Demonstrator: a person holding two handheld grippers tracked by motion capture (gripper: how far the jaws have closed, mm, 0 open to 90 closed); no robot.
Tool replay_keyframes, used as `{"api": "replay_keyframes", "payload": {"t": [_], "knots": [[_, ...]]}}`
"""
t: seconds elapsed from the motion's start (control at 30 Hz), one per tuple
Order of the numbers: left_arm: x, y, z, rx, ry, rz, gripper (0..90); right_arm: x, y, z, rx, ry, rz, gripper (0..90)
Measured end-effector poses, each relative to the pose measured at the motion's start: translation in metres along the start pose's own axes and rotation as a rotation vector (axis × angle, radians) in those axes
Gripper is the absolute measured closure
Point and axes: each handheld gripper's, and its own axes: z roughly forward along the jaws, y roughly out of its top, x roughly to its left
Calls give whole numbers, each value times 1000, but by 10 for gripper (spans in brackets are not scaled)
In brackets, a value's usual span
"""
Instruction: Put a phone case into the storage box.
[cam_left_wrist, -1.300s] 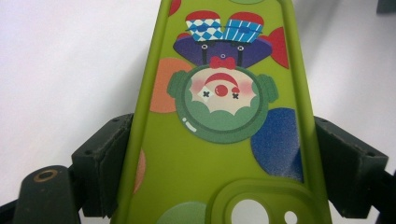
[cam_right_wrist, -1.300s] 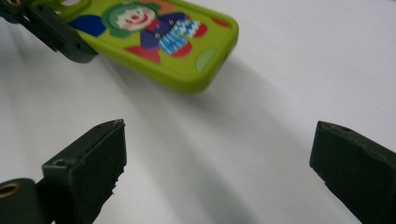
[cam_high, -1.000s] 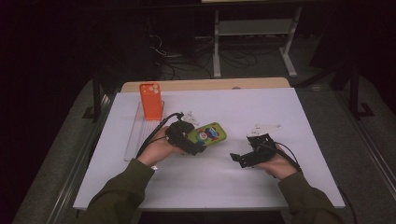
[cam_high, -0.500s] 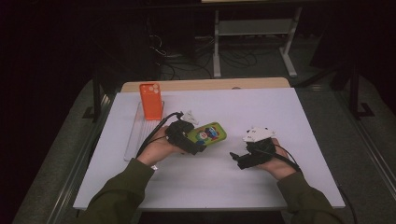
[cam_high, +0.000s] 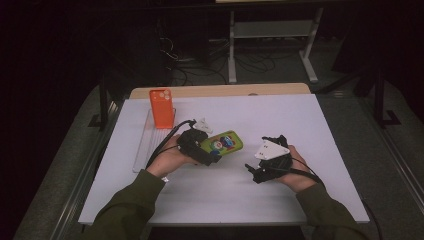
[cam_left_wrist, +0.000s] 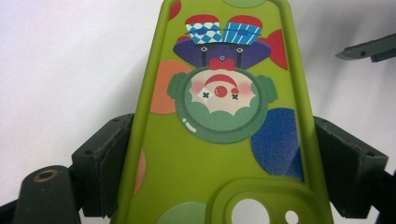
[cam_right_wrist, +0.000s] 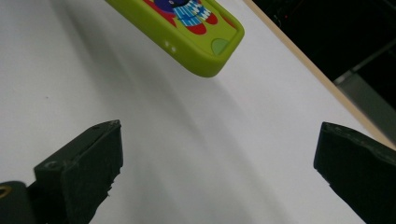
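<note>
Both jaws of the left gripper (cam_high: 214, 155) clamp the green phone case (cam_left_wrist: 224, 121).

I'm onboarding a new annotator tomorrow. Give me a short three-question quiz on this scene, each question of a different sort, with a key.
1. True or false: the left gripper is shut on the green rubbery phone case with a clown print.
2. Multiple choice: the right gripper has its jaws A) shut on the case, B) open with nothing between them, C) shut on a cable.
3. Fill in: the orange phone case stands upright in the clear plastic ____ at the left of the white table.

Key: 1 true; 2 B; 3 rack.
</note>
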Motion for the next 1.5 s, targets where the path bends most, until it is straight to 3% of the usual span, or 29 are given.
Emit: {"api": "replay_keyframes", "payload": {"t": [0.17,0.2,0.3,0.63,0.67,0.77,0.83,0.87,0.9,0.97,1.0,1.03,1.13,1.17,1.23,1.27,1.43,1.47,1.5], "knots": [[1,1,-1,23,-3,27,148,5,2,1,-5,-40,-84,10],[-1,0,1,-2,-4,-1,148,6,2,1,-4,-49,-101,10],[-2,1,1,-10,-1,-7,148,9,2,2,3,-80,-182,10],[-4,1,1,3,-8,-4,148,25,5,5,-5,-164,-352,10],[-2,2,0,16,-8,14,148,26,5,5,-6,-180,-368,10],[-3,2,0,14,-10,14,148,28,6,7,-19,-221,-454,10],[-3,3,0,17,-8,15,148,31,6,7,-22,-231,-482,10],[-5,3,1,-2,-7,-7,148,32,7,7,-24,-239,-495,10],[-3,3,0,21,-8,23,148,33,7,8,-26,-245,-509,10],[-7,4,1,0,-8,-4,148,35,8,8,-27,-257,-535,10],[-5,5,0,23,-8,27,148,37,8,9,-30,-270,-549,11],[-6,5,0,19,-9,24,148,38,9,9,-36,-276,-569,11],[-8,6,1,18,-11,27,148,41,11,11,-43,-283,-589,12],[-10,6,2,1,-12,7,148,42,11,11,-45,-282,-595,13],[-10,7,2,16,-16,28,148,45,12,12,-47,-292,-612,14],[-11,7,3,7,-20,13,148,46,12,12,-46,-290,-620,16],[-14,9,4,17,-37,31,148,51,15,14,-61,-325,-657,63],[-14,9,4,12,-37,32,148,53,14,15,-46,-321,-643,73],[-15,9,4,15,-38,35,148,54,15,15,-60,-340,-666,81]]}}
